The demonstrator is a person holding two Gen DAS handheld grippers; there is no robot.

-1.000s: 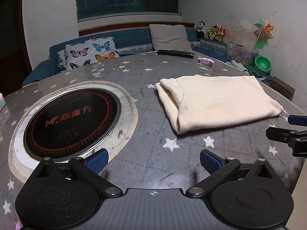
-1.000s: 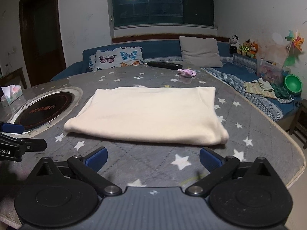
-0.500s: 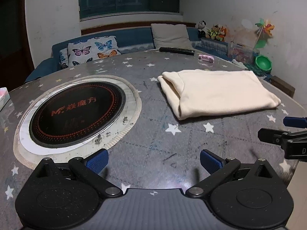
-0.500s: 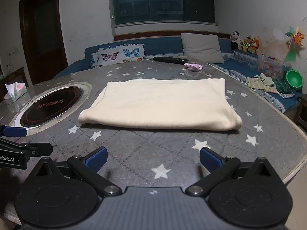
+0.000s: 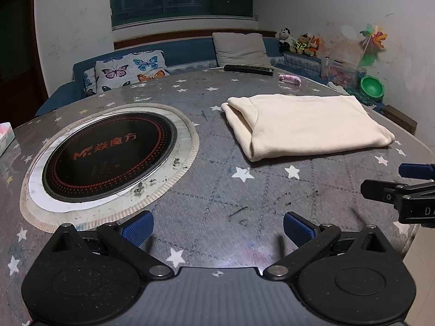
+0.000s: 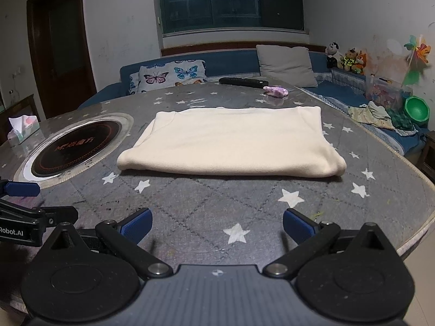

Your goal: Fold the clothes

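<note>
a: where is the cream garment (image 6: 231,141) sitting?

b: folded into a flat rectangle on the round star-patterned table (image 6: 190,201); it lies just right of the round black cooktop (image 5: 108,154) set into the tabletop, apart from it; in the left wrist view the layered open edges (image 5: 242,111) of the fold face the cooktop side.

a: and the left gripper (image 5: 217,226)?

b: low over the near edge of the table, jaws spread wide, nothing between the blue pads (image 5: 138,226); well short of the garment.

a: the right gripper (image 6: 217,224)?

b: same posture; jaws wide apart and empty, blue fingertips (image 6: 297,224) over the bare tabletop in front of the garment's near fold, not touching it; each gripper shows at the edge of the other's view, so they sit side by side.

a: what else is on the table?

b: a black remote (image 6: 243,82) at the far edge; a small pink object (image 6: 276,91) just beside it; a tissue box (image 6: 23,130) at the far left.

a: behind it?

b: a blue sofa (image 6: 228,62) with a butterfly cushion (image 6: 168,74) and a grey cushion (image 6: 285,65); stuffed toys (image 6: 345,58) on the ledge to the right; a green bowl (image 6: 416,108) and a pinwheel (image 6: 417,51) by the wall; a dark window (image 6: 231,0) reflecting a ceiling lamp.
</note>
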